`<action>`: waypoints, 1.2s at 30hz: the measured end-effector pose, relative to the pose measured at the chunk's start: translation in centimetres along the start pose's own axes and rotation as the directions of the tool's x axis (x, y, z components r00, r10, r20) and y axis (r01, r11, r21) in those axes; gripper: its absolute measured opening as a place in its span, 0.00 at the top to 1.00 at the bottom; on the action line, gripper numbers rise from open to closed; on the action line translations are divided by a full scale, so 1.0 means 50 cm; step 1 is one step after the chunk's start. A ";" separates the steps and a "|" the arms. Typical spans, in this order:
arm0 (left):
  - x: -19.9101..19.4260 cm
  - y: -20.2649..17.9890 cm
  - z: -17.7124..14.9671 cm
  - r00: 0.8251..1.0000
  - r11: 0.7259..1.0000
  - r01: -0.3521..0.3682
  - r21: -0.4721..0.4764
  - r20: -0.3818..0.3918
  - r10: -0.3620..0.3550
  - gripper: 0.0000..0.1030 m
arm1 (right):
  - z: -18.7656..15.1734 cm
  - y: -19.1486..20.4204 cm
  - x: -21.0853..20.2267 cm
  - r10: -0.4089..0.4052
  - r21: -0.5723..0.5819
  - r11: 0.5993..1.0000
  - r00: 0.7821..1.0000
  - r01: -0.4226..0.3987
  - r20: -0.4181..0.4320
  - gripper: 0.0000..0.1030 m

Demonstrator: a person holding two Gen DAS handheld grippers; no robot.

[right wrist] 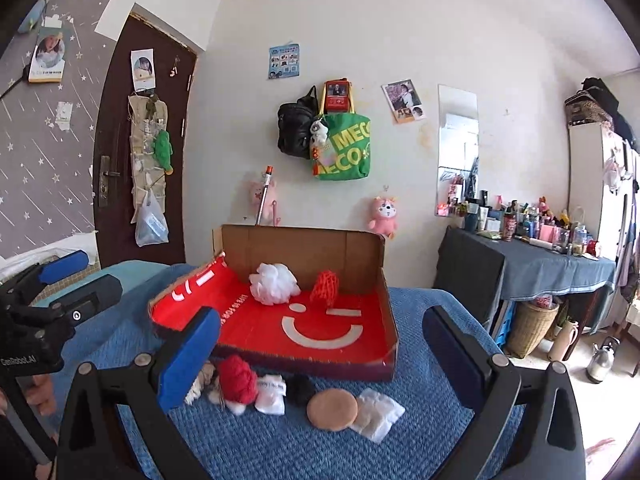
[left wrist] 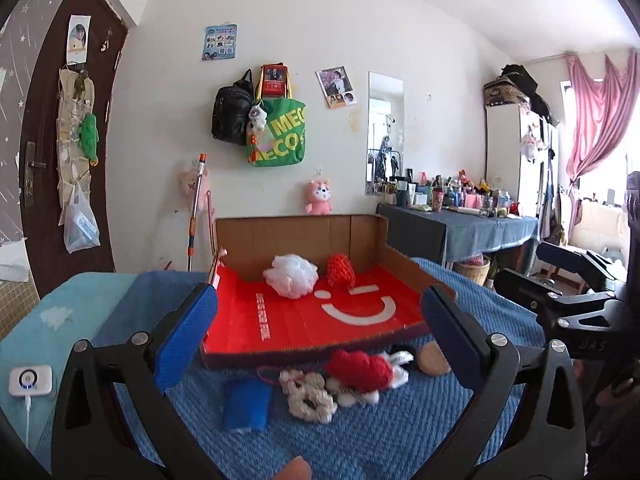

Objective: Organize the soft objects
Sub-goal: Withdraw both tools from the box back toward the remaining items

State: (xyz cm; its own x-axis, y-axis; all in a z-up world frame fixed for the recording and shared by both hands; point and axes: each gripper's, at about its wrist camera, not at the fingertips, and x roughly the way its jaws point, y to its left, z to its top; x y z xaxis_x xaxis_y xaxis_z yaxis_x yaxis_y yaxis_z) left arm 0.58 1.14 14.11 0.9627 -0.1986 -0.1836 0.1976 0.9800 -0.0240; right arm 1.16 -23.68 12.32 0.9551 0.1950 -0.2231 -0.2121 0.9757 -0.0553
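An open cardboard box (left wrist: 304,320) (right wrist: 372,344) with a red floor lies on the blue bedspread. Inside it sit a white mesh puff (left wrist: 291,275) (right wrist: 274,282) and a red knitted piece (left wrist: 341,271) (right wrist: 325,285). In front of the box lie a blue pad (left wrist: 246,404), a cream crocheted piece (left wrist: 309,396), a red knitted heart (left wrist: 360,370) (right wrist: 238,378), a tan round puff (left wrist: 433,358) (right wrist: 332,409), a white cloth (right wrist: 378,413) and a dark item (right wrist: 299,389). My left gripper (left wrist: 318,328) hangs open above the pile. My right gripper (right wrist: 320,344) is open too, holding nothing.
The blue bedspread (right wrist: 280,448) covers the bed. A white charging device (left wrist: 30,381) lies at the left. A cluttered dresser (right wrist: 560,264) and a woven basket (right wrist: 536,326) stand at the right. Bags (left wrist: 276,132) hang on the wall behind the box.
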 end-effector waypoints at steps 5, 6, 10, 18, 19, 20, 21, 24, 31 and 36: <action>-0.005 -0.002 -0.054 1.000 1.000 -0.020 -0.006 -0.011 0.020 0.00 | -0.060 0.001 -0.015 0.010 0.032 0.999 1.000 -0.010 0.006 0.00; -0.006 -0.001 -0.066 1.000 1.000 -0.025 -0.011 -0.015 0.025 0.00 | -0.071 0.001 -0.017 0.008 0.035 0.999 1.000 -0.008 0.006 0.00; -0.009 0.001 -0.104 0.999 0.999 -0.043 -0.013 -0.022 0.042 0.00 | -0.114 0.003 -0.015 -0.011 0.033 0.999 1.000 0.012 -0.020 0.00; 0.012 0.008 -0.156 0.994 0.998 -0.051 -0.026 -0.096 0.048 0.00 | -0.181 -0.001 0.002 -0.017 0.069 0.997 0.997 0.022 -0.076 0.00; 0.015 0.009 -0.161 0.993 0.998 -0.052 -0.027 -0.107 0.048 0.00 | -0.187 -0.002 0.005 -0.015 0.074 0.997 0.996 0.021 -0.086 0.00; 0.017 0.010 -0.165 0.992 0.998 -0.050 -0.028 -0.118 0.047 0.00 | -0.191 -0.004 0.007 -0.011 0.081 0.997 0.996 0.019 -0.091 0.00; 0.019 0.011 -0.169 0.991 0.998 -0.049 -0.028 -0.129 0.045 0.00 | -0.195 -0.005 0.009 -0.008 0.087 0.996 0.995 0.016 -0.097 0.00; 0.023 0.011 -0.179 0.987 0.998 -0.059 -0.020 -0.150 0.055 0.00 | -0.205 -0.005 0.014 -0.012 0.094 0.995 0.994 0.022 -0.107 0.00; 0.032 0.015 -0.197 0.979 0.997 -0.069 -0.018 -0.191 0.064 0.00 | -0.225 0.003 0.022 -0.027 0.074 0.997 0.992 0.037 -0.124 0.00; 0.037 0.011 -0.208 0.974 0.998 -0.063 -0.023 -0.218 0.056 0.00 | -0.236 0.003 0.027 -0.023 0.082 0.996 0.990 0.035 -0.142 0.00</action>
State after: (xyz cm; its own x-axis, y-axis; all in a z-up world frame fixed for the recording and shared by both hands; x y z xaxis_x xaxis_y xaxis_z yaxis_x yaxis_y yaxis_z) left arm 0.57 1.46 3.52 0.9088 -0.1356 -0.3945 0.1328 0.9905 -0.0347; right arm -0.03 -24.47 0.51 0.9207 0.1559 -0.3577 -0.1607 0.9869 0.0164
